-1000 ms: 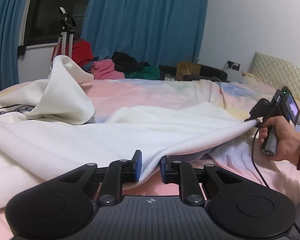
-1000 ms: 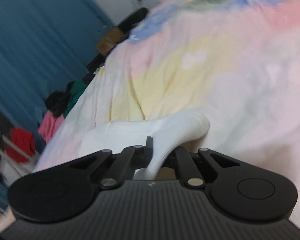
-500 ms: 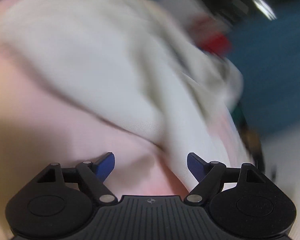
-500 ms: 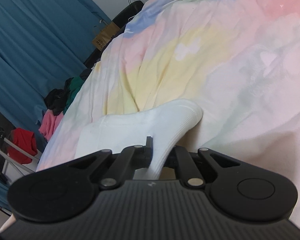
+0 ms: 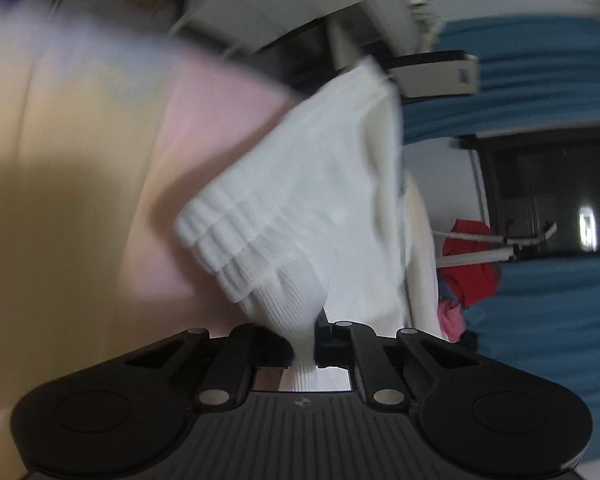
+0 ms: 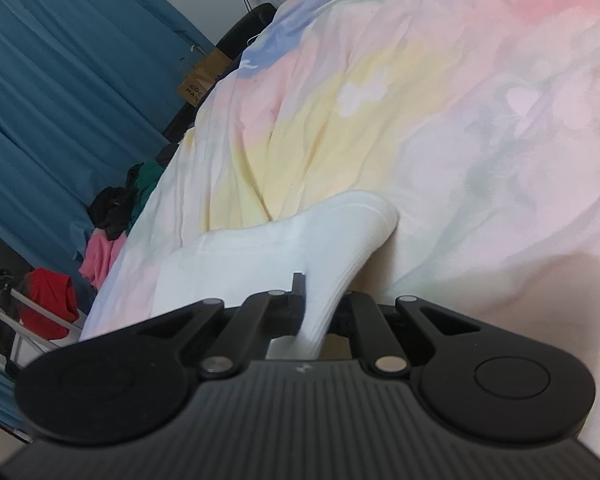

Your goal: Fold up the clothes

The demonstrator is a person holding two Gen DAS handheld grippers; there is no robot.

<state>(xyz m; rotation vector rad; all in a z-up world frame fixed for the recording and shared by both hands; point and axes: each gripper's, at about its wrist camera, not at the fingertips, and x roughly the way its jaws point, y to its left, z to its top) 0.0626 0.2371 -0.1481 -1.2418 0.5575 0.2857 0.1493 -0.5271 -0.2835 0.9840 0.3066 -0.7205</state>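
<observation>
A white knitted garment [image 5: 312, 184] lies on the pastel bed cover [image 6: 420, 120]. In the left wrist view, which is rolled sideways and blurred, my left gripper [image 5: 303, 344] has a ribbed cuff [image 5: 260, 256] of the garment between its pads. Its jaws are closing and press on the knit. In the right wrist view my right gripper [image 6: 320, 308] is shut on another ribbed end [image 6: 356, 232] of the white garment [image 6: 240, 264], which bulges up just ahead of the fingers.
Blue curtains [image 6: 60, 100] hang past the bed's far side. A pile of pink, black and green clothes [image 6: 112, 216], a red cloth [image 6: 48, 300] on a stand and a brown paper bag [image 6: 198, 80] sit there. A dark window [image 5: 540, 192] shows in the left wrist view.
My left gripper let go of the garment's flat edge, opened wide, rolled sideways as it swept across, and closed on a ribbed cuff. My right gripper kept its grip and barely moved.
</observation>
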